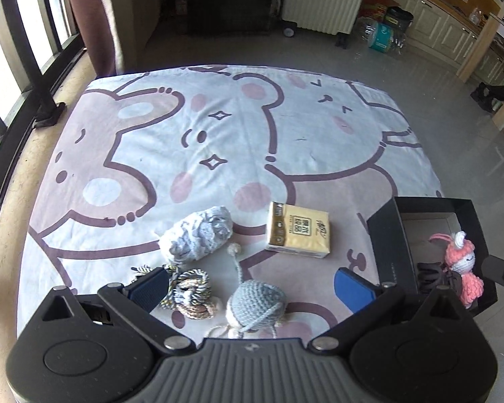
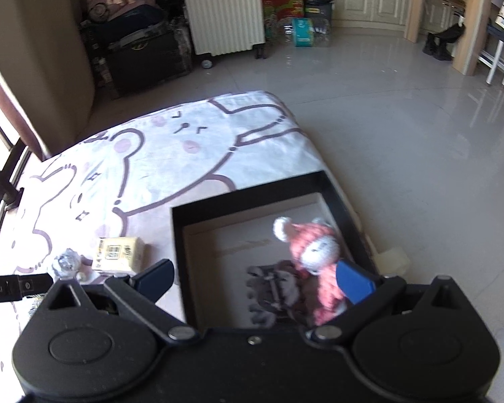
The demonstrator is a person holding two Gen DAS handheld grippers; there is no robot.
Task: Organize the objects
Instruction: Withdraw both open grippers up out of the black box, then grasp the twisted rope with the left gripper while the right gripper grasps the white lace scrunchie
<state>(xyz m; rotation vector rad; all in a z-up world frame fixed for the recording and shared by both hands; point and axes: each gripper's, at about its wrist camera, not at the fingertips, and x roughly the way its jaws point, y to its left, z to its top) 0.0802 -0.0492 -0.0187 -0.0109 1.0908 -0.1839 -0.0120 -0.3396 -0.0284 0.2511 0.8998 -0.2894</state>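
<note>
Black cardboard forms the walls of the open box (image 2: pixel 179 235) at the right edge of the table, which is covered by a cloth (image 1: pixel 218 141) printed with cartoon bears. Inside the box stands a pink knitted doll (image 2: pixel 314 252) with a white face, and a dark clump (image 2: pixel 272 288) lies just beside it on the box floor; what the clump is cannot be told. The right gripper (image 2: pixel 253 280) hovers over the box with its blue-padded fingers (image 2: pixel 354 283) spread wide and nothing between them.

The left gripper (image 1: pixel 252 285) hangs over the near part of the cloth, its fingers (image 1: pixel 352 288) also wide apart and empty. Between them sits a blue-grey knitted doll (image 1: pixel 255 305). A coil of twisted rope (image 1: pixel 191 294) lies by the left finger. Farther off rest a pale blue bundle of yarn (image 1: pixel 196 235) and a yellow tissue pack (image 1: pixel 297 228), side by side and apart from each other, both outside the box.
</note>
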